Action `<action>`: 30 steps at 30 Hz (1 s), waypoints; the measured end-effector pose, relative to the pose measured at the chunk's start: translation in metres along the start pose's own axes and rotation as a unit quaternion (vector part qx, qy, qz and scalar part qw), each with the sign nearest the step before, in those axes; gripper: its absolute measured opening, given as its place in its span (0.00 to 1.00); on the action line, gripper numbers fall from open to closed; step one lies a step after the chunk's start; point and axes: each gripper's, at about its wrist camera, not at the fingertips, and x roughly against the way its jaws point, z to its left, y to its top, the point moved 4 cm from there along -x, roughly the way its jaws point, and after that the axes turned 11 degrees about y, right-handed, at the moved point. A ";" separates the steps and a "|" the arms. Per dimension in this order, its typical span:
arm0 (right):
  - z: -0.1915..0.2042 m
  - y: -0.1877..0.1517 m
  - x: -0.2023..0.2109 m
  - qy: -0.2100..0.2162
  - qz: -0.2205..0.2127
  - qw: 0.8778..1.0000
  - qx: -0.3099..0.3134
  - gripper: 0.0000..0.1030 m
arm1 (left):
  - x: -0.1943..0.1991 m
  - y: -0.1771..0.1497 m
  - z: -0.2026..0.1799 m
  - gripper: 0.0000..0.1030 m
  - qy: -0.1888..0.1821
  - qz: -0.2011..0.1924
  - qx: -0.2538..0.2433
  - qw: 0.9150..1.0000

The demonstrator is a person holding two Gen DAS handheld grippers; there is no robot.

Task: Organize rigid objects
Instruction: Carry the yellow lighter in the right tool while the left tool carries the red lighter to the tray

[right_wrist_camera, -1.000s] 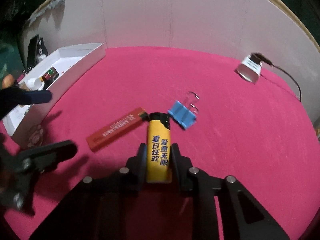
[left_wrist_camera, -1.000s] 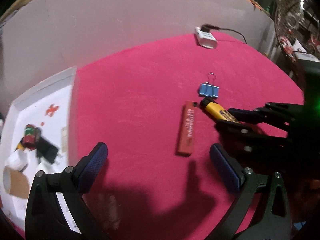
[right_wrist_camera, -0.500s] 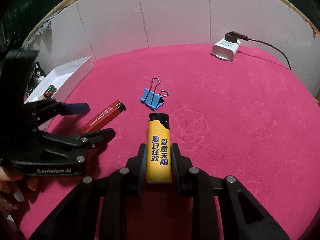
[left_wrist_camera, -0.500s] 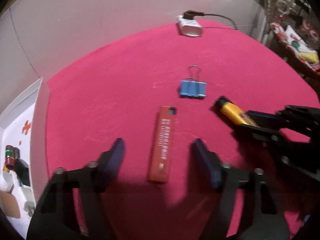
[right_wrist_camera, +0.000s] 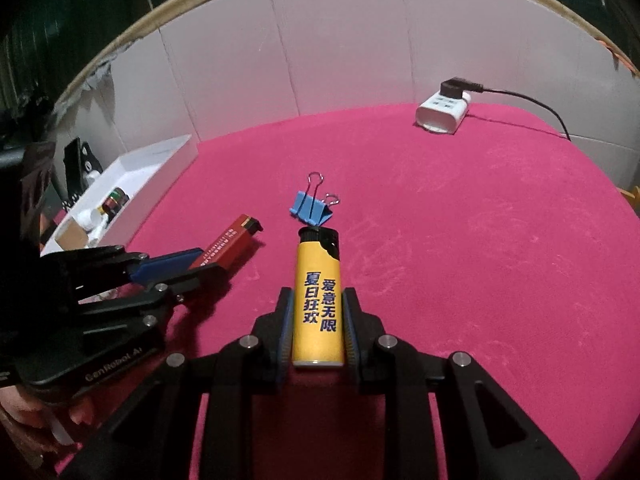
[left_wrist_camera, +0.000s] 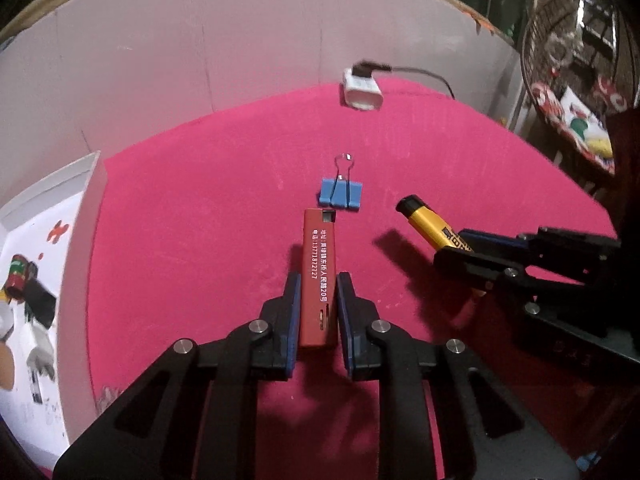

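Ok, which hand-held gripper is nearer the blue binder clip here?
Left, narrowly. The left hand-held gripper holds a red lighter whose tip nearly reaches the blue binder clip. The right hand-held gripper, gripping the yellow lighter, sits off to the side.

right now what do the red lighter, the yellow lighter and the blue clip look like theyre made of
Red lighter: likely plastic, opaque, matte, with white print. Yellow lighter: glossy plastic body, going by its sheen, with a black cap. Blue clip: probably painted sheet metal, folded, with shiny bare wire handles.
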 end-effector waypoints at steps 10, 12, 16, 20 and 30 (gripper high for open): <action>0.018 0.014 0.037 -0.007 -0.076 0.997 0.015 0.22 | 0.047 0.009 0.010 0.16 0.046 -0.078 0.038 0.995; 0.023 0.016 0.041 -0.010 -0.088 0.996 0.021 0.22 | 0.054 0.010 0.014 0.16 0.053 -0.085 0.045 0.994; 0.031 0.019 0.046 -0.004 -0.100 0.995 0.025 0.22 | 0.068 0.012 0.025 0.16 0.070 -0.097 0.055 0.991; 0.039 0.023 0.053 0.004 -0.110 0.993 0.035 0.22 | 0.082 0.011 0.038 0.16 0.081 -0.108 0.071 0.988; 0.065 0.030 0.066 0.020 -0.126 0.990 0.064 0.22 | 0.101 0.006 0.058 0.16 0.099 -0.124 0.093 0.983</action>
